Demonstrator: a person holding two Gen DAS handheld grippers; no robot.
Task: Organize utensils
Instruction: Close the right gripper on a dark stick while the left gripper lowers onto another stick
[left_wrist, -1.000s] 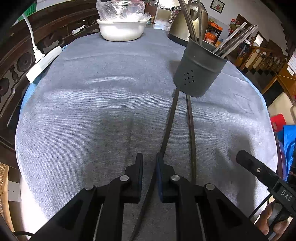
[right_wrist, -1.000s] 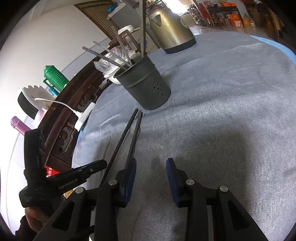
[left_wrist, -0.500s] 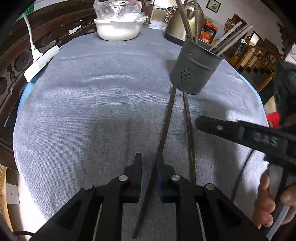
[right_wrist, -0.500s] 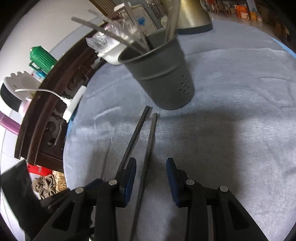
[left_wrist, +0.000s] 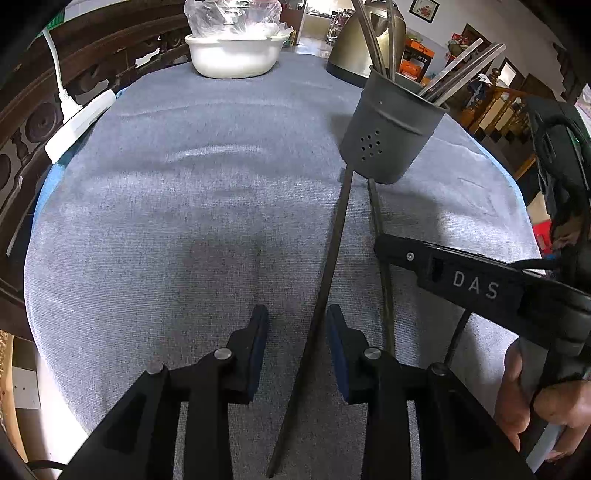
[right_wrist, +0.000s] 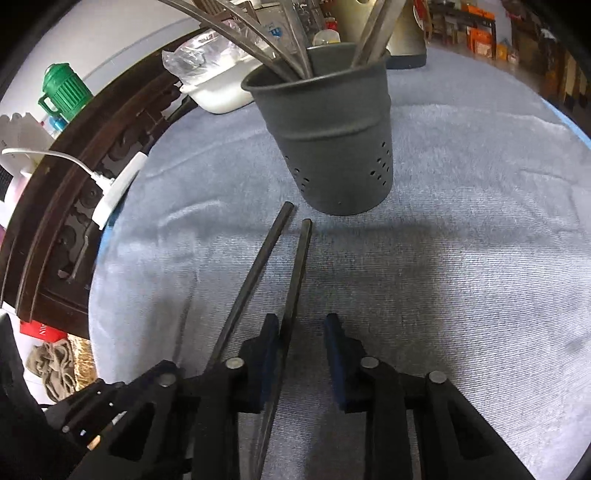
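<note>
one chopstick (left_wrist: 325, 280) lies between left gripper (left_wrist: 297, 350) pads.

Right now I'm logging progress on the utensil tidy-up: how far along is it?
Partly done: several utensils already stand in the grey holder. In hand: nothing gripped. The left gripper, jaws just opened, straddles one dark chopstick; the right gripper, jaws just closing, has the other chopstick between its fingers. Left: both chopsticks still lie on the grey cloth.
</note>
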